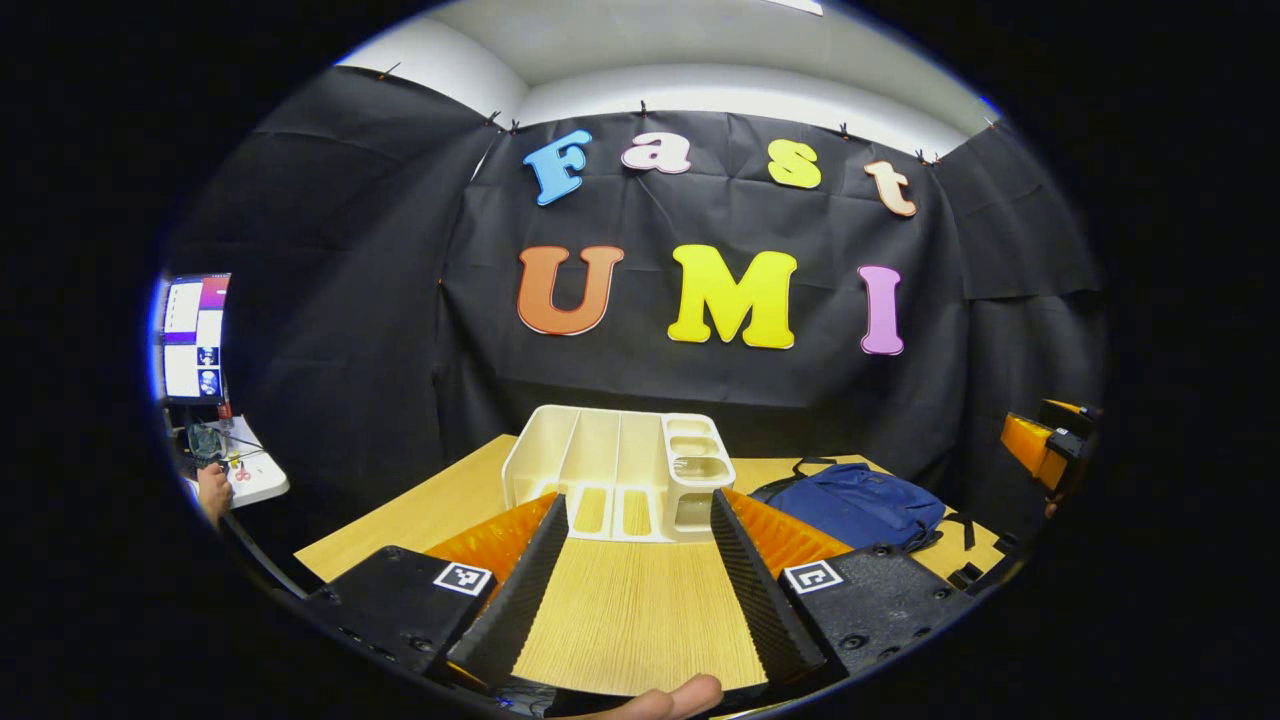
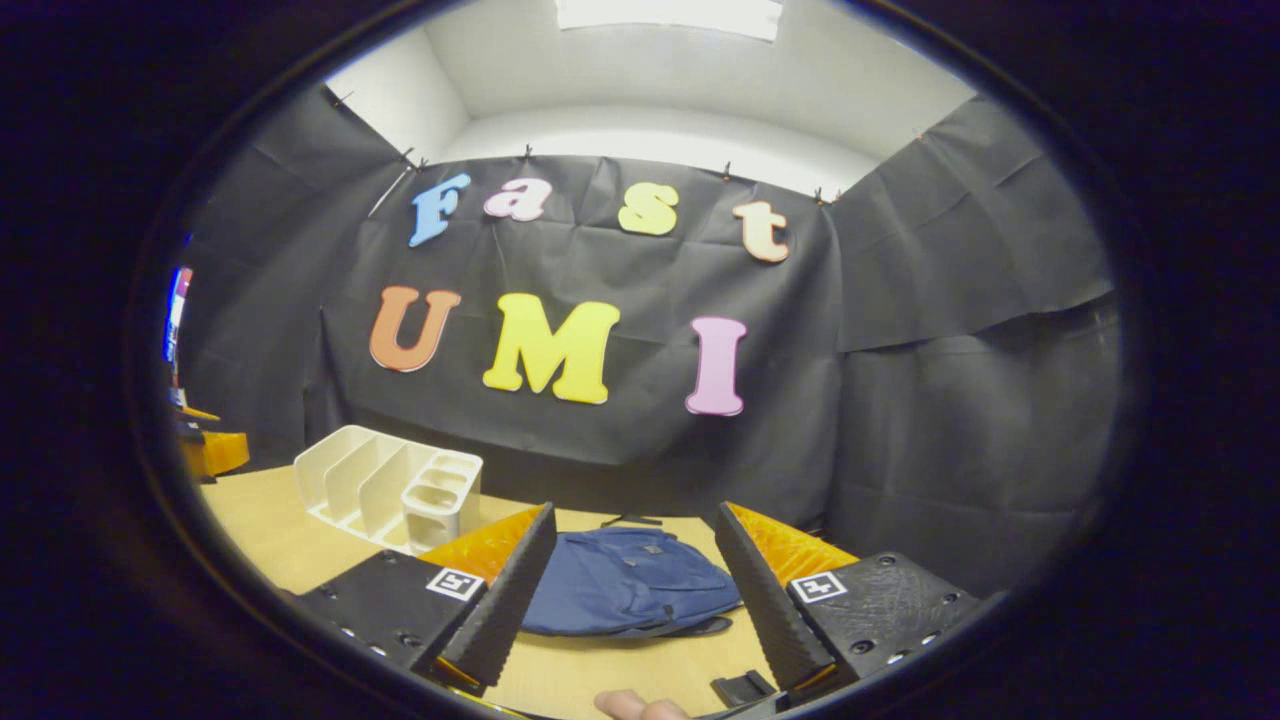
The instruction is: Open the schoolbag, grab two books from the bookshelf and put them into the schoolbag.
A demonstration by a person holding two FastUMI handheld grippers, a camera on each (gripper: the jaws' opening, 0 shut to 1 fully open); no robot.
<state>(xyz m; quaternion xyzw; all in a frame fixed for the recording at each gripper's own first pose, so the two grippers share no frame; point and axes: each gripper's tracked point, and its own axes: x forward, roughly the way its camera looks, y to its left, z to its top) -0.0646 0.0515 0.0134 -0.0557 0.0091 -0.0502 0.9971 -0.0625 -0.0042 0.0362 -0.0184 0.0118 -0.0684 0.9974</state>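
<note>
A: Start closest. How does the left gripper (image 1: 637,520) stand?

B: Its two black ribbed fingers are spread wide with nothing between them, only bare wooden table (image 1: 640,610). A fingertip (image 1: 680,697) of the person holding it shows at the bottom edge.

A: And the right gripper (image 2: 633,540)?

B: Likewise spread apart and holding nothing. In the right gripper view the schoolbag (image 2: 630,580) lies in the gap between its fingers, farther off on the table and not touched.

A: What does the bag look like?

B: Dark blue, soft, lying flat and slumped. Black straps trail from its edges. It looks closed, though I cannot tell the zip's state for certain.

A: And beyond the left gripper?

B: A cream bookshelf (image 1: 615,470) stands straight ahead, with upright dividers forming slots and small cubbies on its right end. The slots look empty. The schoolbag sits just to its right.

A: Farther off?

B: On the left, a side table (image 1: 245,475) with a monitor (image 1: 195,335) and someone's hand (image 1: 213,490).
</note>
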